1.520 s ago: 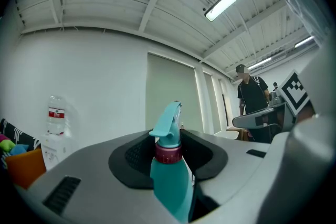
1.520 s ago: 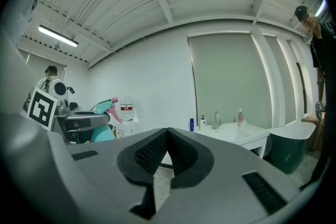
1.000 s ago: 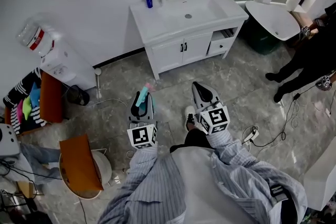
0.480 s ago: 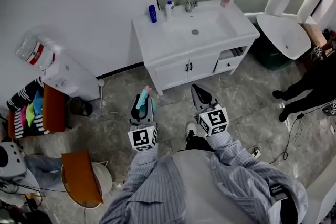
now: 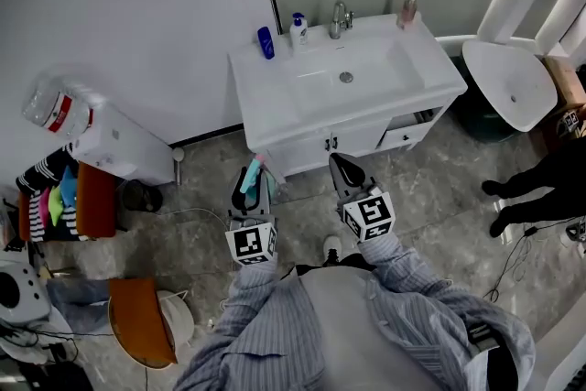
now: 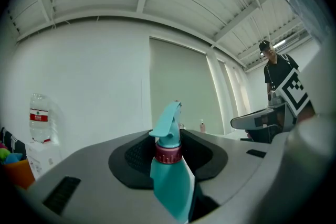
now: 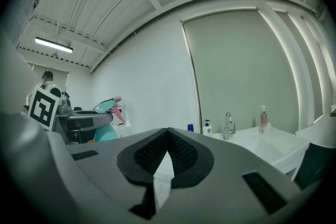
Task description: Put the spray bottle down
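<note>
A: Spray bottle, teal plastic with a dark red collar (image 6: pixel 169 176): where is it?
B: In the left gripper (image 5: pixel 249 183). Jaws stand wide, clamped on the bottle body. Trigger head sticks up above them, pink nozzle tip pointing forward. It's held over the grey marbled floor (image 5: pixel 206 174), just short of the white vanity cabinet (image 5: pixel 270 110). Not resting on anything.
A: Right gripper (image 7: pixel 167 134)?
B: Pads pinched together at the tips, nothing between them. Beside the left one, near the cabinet doors.
A: What's on the countertop?
B: Chrome tap (image 5: pixel 341 16) behind the basin. Left of it, a white pump bottle with a blue top (image 5: pixel 298 28) and a small dark blue bottle (image 5: pixel 265 42). Pink pump bottle (image 5: pixel 408 6) at the right back corner.
A: Anything else around?
B: White water dispenser with a clear jug (image 5: pixel 114 142) against the wall at left. Orange chair (image 5: pixel 139 318) lower left. Person in black (image 5: pixel 540 197) at the right edge.
</note>
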Demonstrator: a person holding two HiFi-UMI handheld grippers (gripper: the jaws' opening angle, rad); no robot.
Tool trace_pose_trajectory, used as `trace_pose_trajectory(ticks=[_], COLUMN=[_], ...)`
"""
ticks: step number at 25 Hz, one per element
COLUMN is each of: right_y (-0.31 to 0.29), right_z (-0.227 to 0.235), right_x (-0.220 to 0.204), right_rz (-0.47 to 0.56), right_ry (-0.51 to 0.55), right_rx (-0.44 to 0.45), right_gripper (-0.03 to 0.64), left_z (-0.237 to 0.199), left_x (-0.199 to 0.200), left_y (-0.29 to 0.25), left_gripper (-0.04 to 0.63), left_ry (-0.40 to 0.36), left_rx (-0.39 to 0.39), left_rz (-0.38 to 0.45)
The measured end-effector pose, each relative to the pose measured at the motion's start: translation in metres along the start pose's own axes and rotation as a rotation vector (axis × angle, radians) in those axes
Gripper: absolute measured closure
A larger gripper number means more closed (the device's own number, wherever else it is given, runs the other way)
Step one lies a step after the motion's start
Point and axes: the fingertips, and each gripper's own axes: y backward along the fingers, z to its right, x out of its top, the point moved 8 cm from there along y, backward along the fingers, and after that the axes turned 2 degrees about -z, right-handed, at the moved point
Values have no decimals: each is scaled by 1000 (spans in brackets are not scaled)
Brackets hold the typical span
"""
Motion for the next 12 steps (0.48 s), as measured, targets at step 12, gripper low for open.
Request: trace_pose_trajectory(ticks=[12], right_y=[-58], right_z=[32], right_x=[-6], right_rz=[-32], right_ry=[-26], right_rx=[-14], right_gripper=[601], left_z=[-19], left_x=[-13], left_y=[-73], left_gripper=[456], left_ry=[-1], left_rx=[-33], left_rz=[-32])
